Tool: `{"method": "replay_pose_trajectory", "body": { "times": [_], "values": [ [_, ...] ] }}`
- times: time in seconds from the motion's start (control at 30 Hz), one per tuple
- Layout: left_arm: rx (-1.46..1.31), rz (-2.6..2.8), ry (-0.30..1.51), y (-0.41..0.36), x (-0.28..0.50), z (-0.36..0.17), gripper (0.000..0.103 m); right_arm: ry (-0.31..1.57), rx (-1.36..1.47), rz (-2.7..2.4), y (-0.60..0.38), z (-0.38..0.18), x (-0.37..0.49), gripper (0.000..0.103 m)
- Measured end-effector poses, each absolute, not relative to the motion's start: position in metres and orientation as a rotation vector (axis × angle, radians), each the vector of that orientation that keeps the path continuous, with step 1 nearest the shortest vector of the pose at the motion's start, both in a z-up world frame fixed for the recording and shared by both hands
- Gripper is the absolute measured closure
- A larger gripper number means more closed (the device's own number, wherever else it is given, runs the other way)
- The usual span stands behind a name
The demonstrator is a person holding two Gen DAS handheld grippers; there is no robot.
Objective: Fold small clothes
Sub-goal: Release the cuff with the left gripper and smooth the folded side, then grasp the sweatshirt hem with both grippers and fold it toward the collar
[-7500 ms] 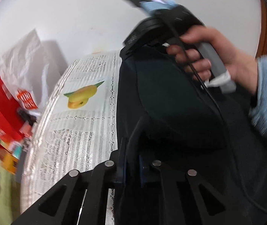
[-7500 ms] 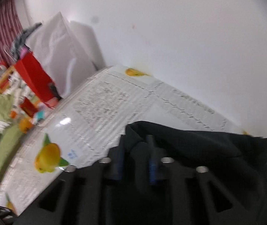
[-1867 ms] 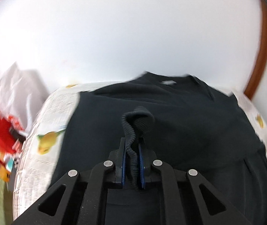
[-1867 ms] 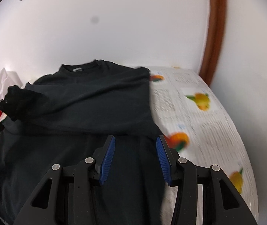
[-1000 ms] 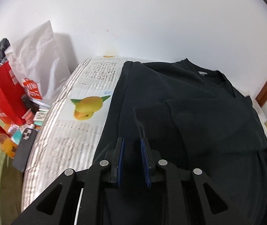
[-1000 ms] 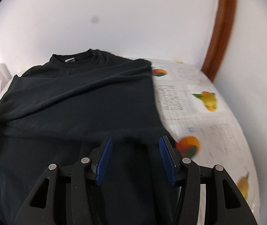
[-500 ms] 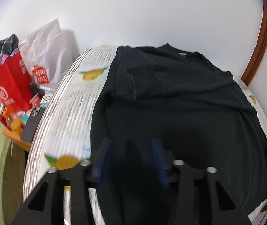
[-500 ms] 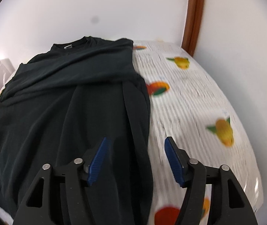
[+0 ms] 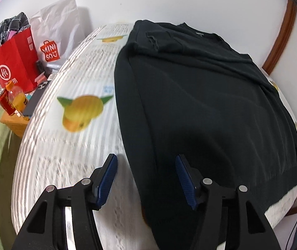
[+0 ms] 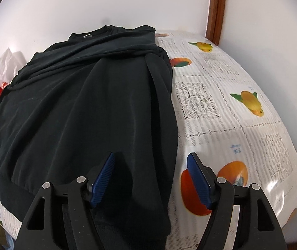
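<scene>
Both sleeves look tucked in already on the black long-sleeved cotton sweatshirt (image 10: 81, 104); it lies flat on the white lace-pattern tablecloth with orange fruit prints (image 10: 221, 95), neckline at the far wall end, ribbed hem at the near table edge. Judging from that, the step in hand is the lengthwise fold: bottom up toward the collar.

Left gripper (image 9: 145, 178): blue ribbed pads spread wide, nothing held, hanging over the sweatshirt's left hem corner, 1 pad over cloth and 1 over garment. Right gripper (image 10: 150, 179): jaws spread as well, empty, straddling the right folded edge near the hem.

Next move likely calls for both to drop, pinch the 2 hem corners through all layers, lift together and carry toward the neckline.

Fabric is soft, matte, limp, with shallow creases across the chest; the stacked right edge is thick. Tablecloth looks glossy, so the garment may slide.

Left of the table: red paper bag (image 9: 15, 66), white plastic shopping bag (image 9: 54, 31).
</scene>
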State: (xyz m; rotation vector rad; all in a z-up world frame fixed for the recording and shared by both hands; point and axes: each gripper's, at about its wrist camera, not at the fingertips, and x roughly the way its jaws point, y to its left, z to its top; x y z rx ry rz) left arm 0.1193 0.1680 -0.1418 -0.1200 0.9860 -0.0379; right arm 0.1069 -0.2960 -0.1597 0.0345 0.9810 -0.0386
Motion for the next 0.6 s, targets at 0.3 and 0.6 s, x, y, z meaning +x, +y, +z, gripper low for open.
{"method": "replay_pose_trajectory", "body": {
  "times": [0.3,0.6],
  "values": [
    [-0.057,-0.010,0.956,0.142,0.103,-0.143,0.071,0.947,0.048,-0.036,-0.276,-0.159,0.098,0.066],
    [-0.180,-0.059,0.876,0.167,0.080,-0.110,0.096,0.854,0.094,0.023,-0.287,-0.127,0.070,0.094]
  ]
}}
